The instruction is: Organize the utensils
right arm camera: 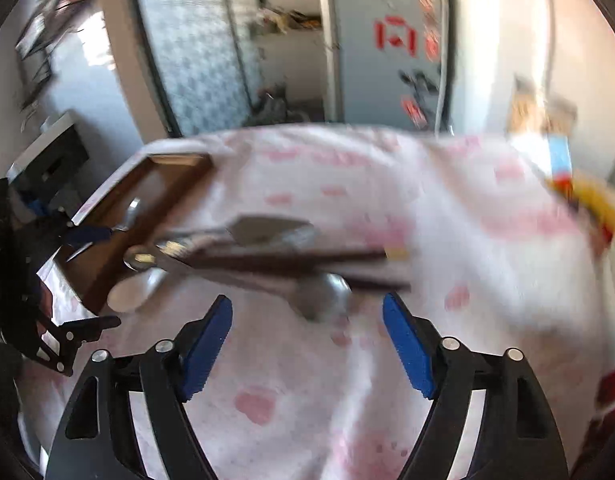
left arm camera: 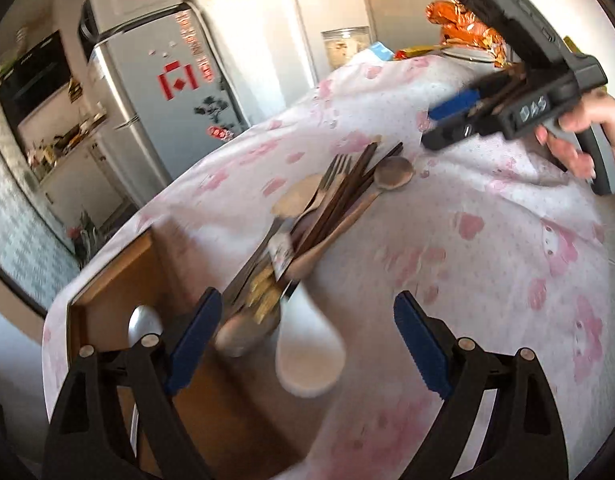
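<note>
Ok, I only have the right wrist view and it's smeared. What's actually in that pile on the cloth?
Observer: The left wrist view is sharper: a fork, dark chopsticks and a wooden spoon, all lying across each other.
Operator: Is the left gripper holding anything?
Observer: No. The left gripper has its fingers wide apart and nothing gripped. A white spoon lies below them, by the wooden tray.
Operator: And that yellow blur at the far end of the table?
Observer: An orange foil packet, well clear of the utensils.
</note>
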`<state>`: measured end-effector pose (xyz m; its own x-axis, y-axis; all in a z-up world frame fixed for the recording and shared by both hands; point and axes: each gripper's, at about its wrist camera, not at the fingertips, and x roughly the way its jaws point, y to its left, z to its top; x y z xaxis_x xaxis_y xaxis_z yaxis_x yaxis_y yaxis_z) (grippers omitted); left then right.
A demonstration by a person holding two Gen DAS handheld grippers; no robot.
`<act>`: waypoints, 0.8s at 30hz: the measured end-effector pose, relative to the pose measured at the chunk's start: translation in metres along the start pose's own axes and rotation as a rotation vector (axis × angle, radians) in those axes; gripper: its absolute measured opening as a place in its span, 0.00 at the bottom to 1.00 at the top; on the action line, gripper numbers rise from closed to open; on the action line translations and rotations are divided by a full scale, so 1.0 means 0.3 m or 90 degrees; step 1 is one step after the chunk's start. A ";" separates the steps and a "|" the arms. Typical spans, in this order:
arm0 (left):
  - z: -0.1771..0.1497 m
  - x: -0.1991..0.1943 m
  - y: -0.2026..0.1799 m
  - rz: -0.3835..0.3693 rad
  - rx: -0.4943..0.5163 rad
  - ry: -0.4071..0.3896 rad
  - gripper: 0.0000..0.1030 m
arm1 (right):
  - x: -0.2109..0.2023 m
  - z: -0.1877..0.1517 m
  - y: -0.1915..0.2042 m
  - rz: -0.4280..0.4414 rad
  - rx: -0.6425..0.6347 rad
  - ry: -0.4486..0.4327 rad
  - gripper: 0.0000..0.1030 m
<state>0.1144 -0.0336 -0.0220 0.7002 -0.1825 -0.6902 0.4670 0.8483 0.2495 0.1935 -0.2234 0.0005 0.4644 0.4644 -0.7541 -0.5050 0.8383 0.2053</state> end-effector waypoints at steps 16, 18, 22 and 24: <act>0.103 0.165 -0.016 -0.005 0.011 0.030 0.78 | 0.127 0.011 -0.075 0.029 0.067 0.025 0.06; 0.102 0.175 -0.018 -0.004 0.014 0.033 0.75 | 0.096 0.009 -0.058 0.027 0.048 0.006 0.05; 0.105 0.195 -0.032 -0.013 0.025 0.038 0.73 | 0.010 0.020 -0.013 0.020 0.001 -0.036 0.04; 0.106 0.205 -0.045 -0.021 0.029 0.039 0.69 | -0.032 0.027 0.008 0.018 -0.015 -0.056 0.03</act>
<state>0.1684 -0.0720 -0.0462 0.6506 -0.1781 -0.7383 0.5143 0.8186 0.2558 0.1937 -0.2237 0.0133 0.5117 0.5114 -0.6904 -0.5352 0.8183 0.2096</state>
